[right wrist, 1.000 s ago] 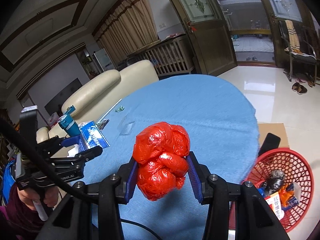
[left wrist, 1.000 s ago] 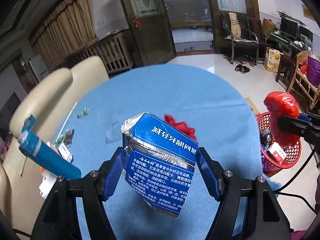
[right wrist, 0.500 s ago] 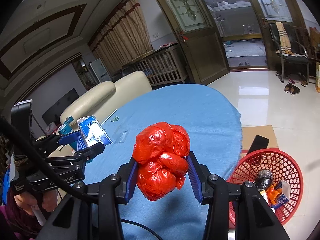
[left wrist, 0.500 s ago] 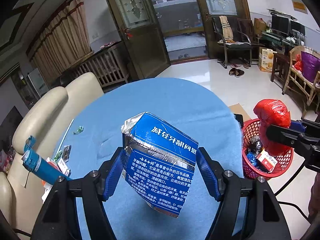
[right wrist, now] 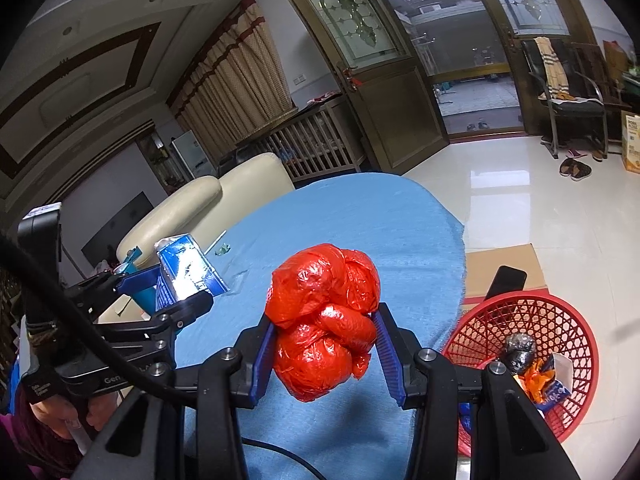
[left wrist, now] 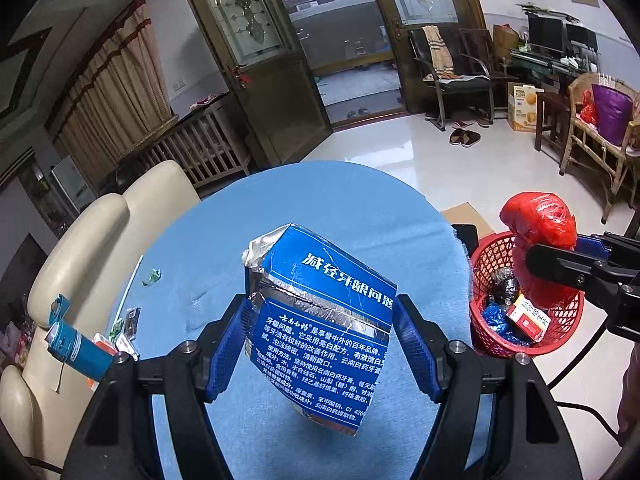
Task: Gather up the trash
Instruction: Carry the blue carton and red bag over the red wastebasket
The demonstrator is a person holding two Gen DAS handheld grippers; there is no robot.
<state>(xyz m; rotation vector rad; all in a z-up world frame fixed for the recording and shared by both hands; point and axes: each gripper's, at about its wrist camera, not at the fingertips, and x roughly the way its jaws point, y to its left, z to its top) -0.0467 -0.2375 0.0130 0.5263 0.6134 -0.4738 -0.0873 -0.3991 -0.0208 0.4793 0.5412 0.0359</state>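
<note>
- I see a round table under a blue cloth (left wrist: 352, 208), with a cream sofa (left wrist: 96, 232) just beside it.
- A wooden crib (right wrist: 316, 140) stands by the tan curtains (right wrist: 236, 80).
- Slippers (left wrist: 464, 136) lie on the glossy floor near a dark chair (left wrist: 448, 68).
- The glass-paned door (left wrist: 256, 60) stands open.

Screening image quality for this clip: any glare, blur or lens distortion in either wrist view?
Left wrist view: strong fisheye bending with black corners; sharp print on the blue carton; window glare on the floor. Right wrist view: same bending; glossy highlights on the red bag, the carton's foil face blown out, sky overexposed; no motion blur.
</note>
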